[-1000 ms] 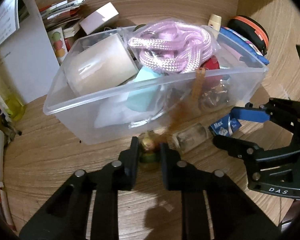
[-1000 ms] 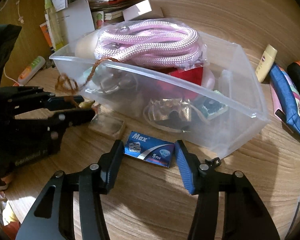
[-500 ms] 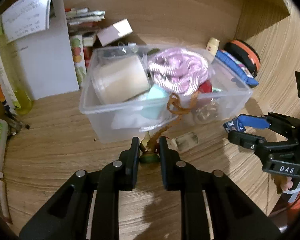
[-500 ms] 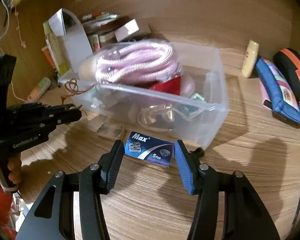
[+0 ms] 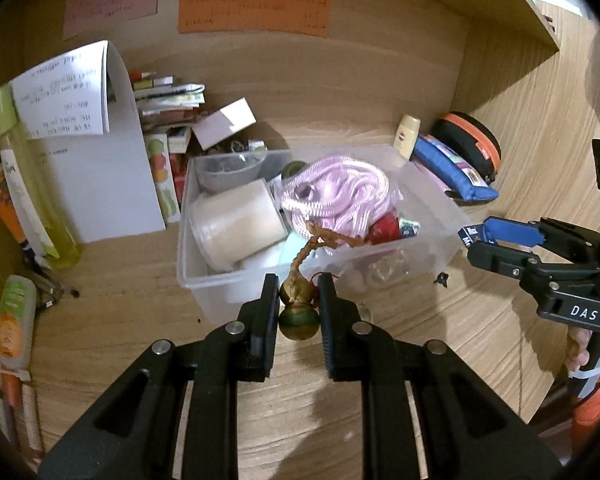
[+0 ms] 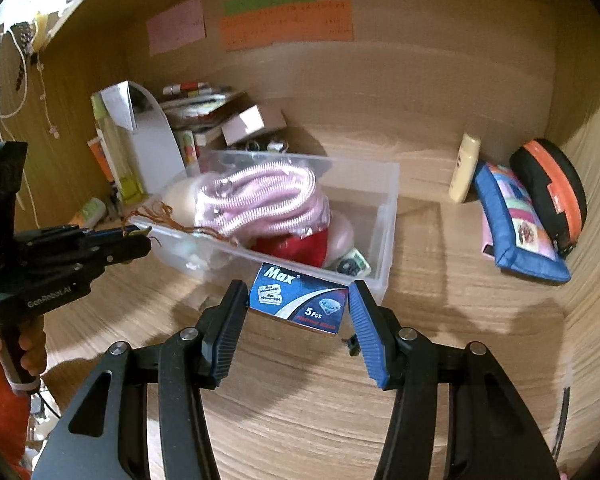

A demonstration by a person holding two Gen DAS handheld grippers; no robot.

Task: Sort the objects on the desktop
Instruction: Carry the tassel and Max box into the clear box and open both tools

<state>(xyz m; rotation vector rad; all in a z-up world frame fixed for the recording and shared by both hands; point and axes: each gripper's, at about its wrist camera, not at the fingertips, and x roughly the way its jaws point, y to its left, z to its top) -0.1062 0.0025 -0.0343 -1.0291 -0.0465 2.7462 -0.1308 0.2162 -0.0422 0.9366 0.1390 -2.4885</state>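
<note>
My left gripper [image 5: 298, 300] is shut on a small green-and-gold gourd charm [image 5: 299, 312] whose brown braided cord [image 5: 324, 238] trails over the clear plastic bin [image 5: 204, 284]. It is held above the desk just in front of the bin. My right gripper [image 6: 298, 300] is shut on a blue "Max" razor blade box [image 6: 298, 302], lifted in front of the bin's near corner [image 6: 382, 276]. The bin holds a pink rope bundle [image 5: 340, 196], a cream roll [image 5: 236, 224] and red items [image 6: 296, 246]. The right gripper shows in the left wrist view [image 5: 476, 238], the left gripper in the right wrist view [image 6: 140, 242].
White paper stand [image 5: 100, 176], yellow bottle [image 5: 32, 200] and stacked books [image 5: 168, 96] stand back left. A cream tube [image 6: 464, 168], blue pouch [image 6: 516, 224] and black-orange case [image 6: 552, 188] lie right of the bin. A small black clip [image 5: 441, 279] lies on the desk. Wooden walls enclose the back and right.
Both grippers have risen and pulled back from the bin, carrying the gourd charm and the razor blade box up off the desk.
</note>
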